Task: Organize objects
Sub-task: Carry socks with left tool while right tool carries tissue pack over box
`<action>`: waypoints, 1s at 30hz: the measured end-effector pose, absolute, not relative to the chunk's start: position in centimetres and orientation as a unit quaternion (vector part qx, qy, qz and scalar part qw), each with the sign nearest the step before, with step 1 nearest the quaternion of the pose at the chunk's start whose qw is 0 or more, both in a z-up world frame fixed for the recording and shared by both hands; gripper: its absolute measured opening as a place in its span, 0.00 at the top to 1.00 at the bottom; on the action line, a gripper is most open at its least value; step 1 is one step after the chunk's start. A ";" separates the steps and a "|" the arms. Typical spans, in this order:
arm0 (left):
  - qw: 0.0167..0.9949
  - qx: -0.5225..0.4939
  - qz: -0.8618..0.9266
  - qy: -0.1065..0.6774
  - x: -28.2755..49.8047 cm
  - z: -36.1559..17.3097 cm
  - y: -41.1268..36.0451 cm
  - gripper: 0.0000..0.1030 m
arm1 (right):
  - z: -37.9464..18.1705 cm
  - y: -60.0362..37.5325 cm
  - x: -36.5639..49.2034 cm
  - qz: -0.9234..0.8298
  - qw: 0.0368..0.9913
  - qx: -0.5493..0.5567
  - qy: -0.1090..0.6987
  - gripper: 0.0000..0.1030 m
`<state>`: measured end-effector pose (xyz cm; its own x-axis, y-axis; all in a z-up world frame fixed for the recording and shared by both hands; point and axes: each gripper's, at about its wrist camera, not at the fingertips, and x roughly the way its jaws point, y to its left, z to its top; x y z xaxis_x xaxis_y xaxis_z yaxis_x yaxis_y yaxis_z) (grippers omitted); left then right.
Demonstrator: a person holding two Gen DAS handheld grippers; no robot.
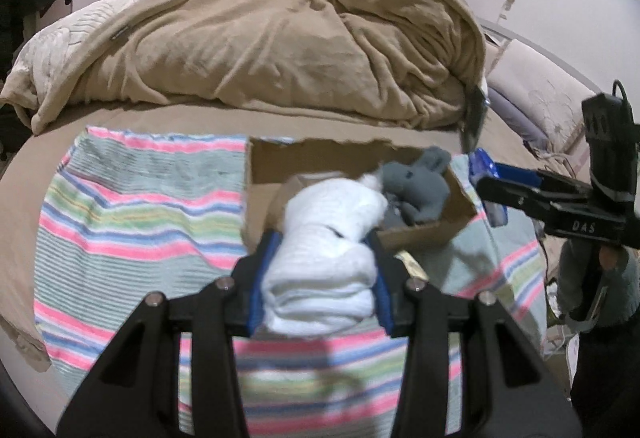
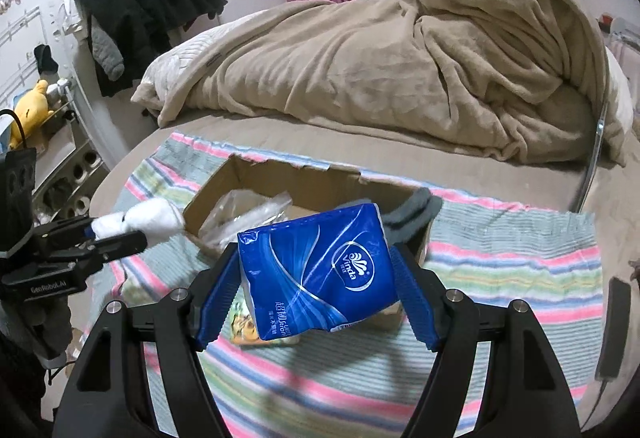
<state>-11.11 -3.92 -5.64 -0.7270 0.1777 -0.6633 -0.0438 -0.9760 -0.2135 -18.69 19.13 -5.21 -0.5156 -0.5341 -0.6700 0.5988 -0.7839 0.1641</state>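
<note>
My left gripper [image 1: 322,270] is shut on a rolled white towel [image 1: 328,238] and holds it over the near edge of an open cardboard box [image 1: 312,158]. A grey plush toy [image 1: 420,186] lies inside the box at the right. My right gripper [image 2: 316,278] is shut on a blue Vinda tissue pack [image 2: 320,270], held above the box's near right side. In the right wrist view the box [image 2: 256,178] holds clear plastic wrap [image 2: 248,214], and the left gripper [image 2: 116,238] with the towel [image 2: 140,222] is at the left.
The box stands on a striped towel [image 1: 132,206] spread on the bed. A heaped beige blanket [image 1: 280,46] fills the back of the bed. A small printed packet [image 2: 246,330] lies on the striped cloth under the tissue pack. Shelves with a yellow plush [image 2: 30,110] stand left.
</note>
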 end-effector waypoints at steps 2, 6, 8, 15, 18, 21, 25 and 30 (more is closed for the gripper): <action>0.056 -0.363 0.926 -0.091 -11.8 -5.6 -4.5 0.58 | -5.6 18.6 -19.1 -0.866 0.327 0.374 0.049 0.26; 0.054 -0.362 0.927 -0.083 -13.0 -5.8 -5.3 0.58 | -6.2 17.8 -19.7 -0.864 0.326 0.380 0.053 0.26; 0.053 -0.362 0.927 -0.082 -13.6 -5.8 -5.6 0.58 | -6.5 17.5 -20.0 -0.864 0.326 0.380 0.053 0.26; 0.056 -0.361 0.927 -0.084 -15.5 -6.1 -6.5 0.58 | -7.0 16.4 -21.3 -0.871 0.305 0.380 0.063 0.26; 0.060 -0.356 0.928 -0.090 -16.4 -6.2 -6.7 0.58 | -7.6 15.9 -22.1 -0.878 0.279 0.382 0.073 0.26; 0.064 -0.356 0.927 -0.098 -17.4 -6.5 -6.8 0.58 | -8.0 15.5 -22.9 -0.882 0.260 0.386 0.073 0.26; 0.068 -0.358 0.926 -0.098 -18.4 -6.9 -6.7 0.58 | -8.4 14.7 -24.0 -0.884 0.249 0.390 0.067 0.26; 0.077 -0.369 0.921 -0.098 -19.8 -7.4 -6.6 0.57 | -8.8 14.1 -25.0 -0.886 0.237 0.394 0.061 0.25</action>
